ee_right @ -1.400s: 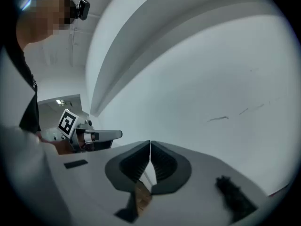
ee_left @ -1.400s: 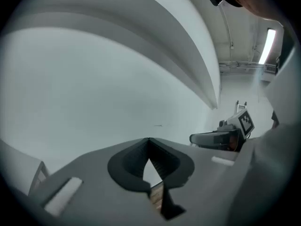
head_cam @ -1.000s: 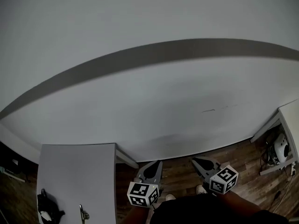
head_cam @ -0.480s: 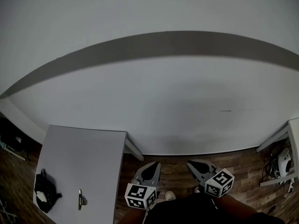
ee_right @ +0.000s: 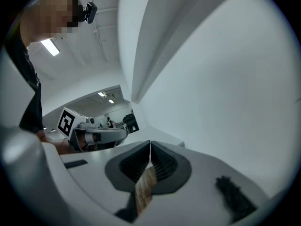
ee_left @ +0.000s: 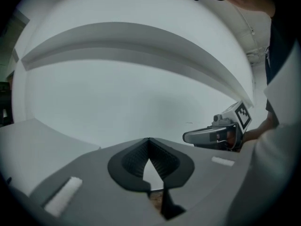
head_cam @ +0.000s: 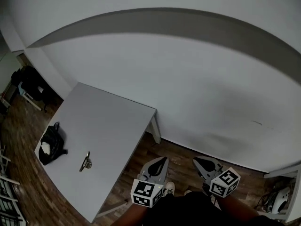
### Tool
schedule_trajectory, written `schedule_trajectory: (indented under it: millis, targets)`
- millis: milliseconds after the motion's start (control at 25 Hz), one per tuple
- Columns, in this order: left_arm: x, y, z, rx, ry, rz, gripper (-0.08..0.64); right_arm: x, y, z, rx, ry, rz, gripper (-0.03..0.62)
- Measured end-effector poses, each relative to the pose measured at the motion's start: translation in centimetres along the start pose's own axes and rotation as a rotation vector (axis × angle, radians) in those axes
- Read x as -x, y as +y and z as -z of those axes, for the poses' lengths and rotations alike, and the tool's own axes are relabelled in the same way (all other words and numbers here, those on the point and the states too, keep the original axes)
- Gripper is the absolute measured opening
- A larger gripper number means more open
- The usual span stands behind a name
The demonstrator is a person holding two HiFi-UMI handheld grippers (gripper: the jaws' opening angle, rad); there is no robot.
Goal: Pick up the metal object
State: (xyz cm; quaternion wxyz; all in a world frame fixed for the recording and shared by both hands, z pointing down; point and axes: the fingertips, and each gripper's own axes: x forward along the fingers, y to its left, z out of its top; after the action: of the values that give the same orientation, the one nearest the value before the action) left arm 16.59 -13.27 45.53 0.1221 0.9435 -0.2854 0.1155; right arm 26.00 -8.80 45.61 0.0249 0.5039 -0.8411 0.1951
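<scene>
Table (head_cam: 117,121) swung further into view; metal object (head_cam: 86,160) at ten o'clock. Left gripper (head_cam: 161,160), right gripper (head_cam: 196,161) clenched, empty; I'd open left first.

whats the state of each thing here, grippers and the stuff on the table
left gripper: shut, empty, over the floor beside the table
right gripper: shut, empty, next to the left one
metal object: lying flat on the table, untouched
black bag: slumped on the table, apart from the metal object
</scene>
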Motion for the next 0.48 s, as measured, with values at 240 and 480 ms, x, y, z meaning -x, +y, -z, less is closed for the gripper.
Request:
schedule_trajectory:
  millis: [240,480]
  targets:
    - [3.7,0.2,1.4,0.080,-0.026,-0.169,0.008,-0.8,2.5,0.3,0.048,0.054,-0.160,0.008]
    - [7.1,-0.5,3.0,0.139,-0.040,-0.343,0.008,-0.6,4.0,1.5,0.072,0.098,-0.287,0.008]
